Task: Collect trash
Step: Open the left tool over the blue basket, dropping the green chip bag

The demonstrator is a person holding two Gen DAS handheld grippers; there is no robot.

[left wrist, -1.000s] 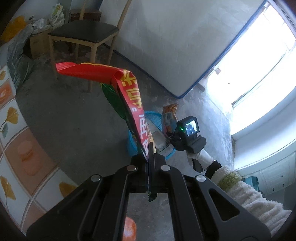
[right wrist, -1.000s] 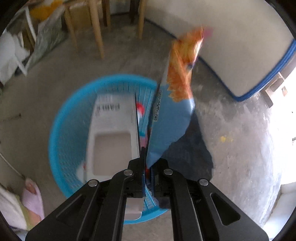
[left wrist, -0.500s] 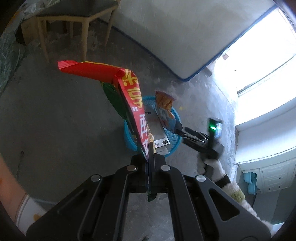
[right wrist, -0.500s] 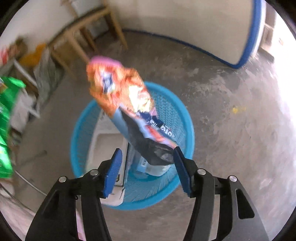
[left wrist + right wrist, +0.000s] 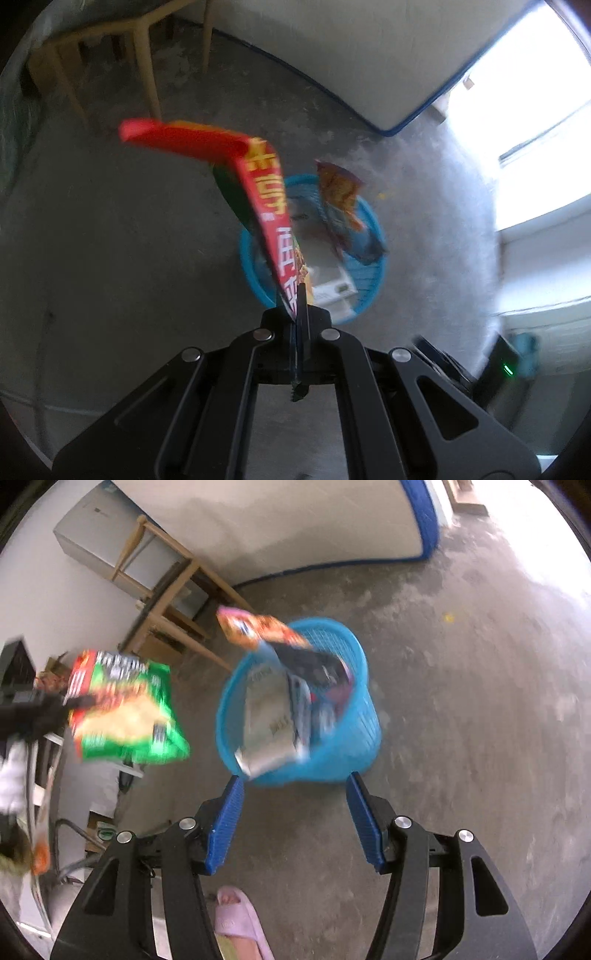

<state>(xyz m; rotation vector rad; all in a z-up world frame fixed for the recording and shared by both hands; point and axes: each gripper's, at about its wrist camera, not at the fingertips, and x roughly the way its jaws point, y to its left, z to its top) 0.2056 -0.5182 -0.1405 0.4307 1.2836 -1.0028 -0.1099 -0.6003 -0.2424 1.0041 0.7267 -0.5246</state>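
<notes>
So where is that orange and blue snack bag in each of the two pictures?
Left wrist view: the orange and blue snack bag is right of centre, sticking up out of the blue basket, beyond the red and green packet clamped in the left gripper.
Right wrist view: the bag is upper centre, leaning over the basket's far rim.
Shared landmark: the blue basket on the concrete floor.

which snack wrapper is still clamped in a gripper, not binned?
The red-and-green snack bag, pinched edge-on in the shut left gripper. The orange-and-blue chip bag already sticks out of the blue basket; the right gripper is open, empty.
</notes>
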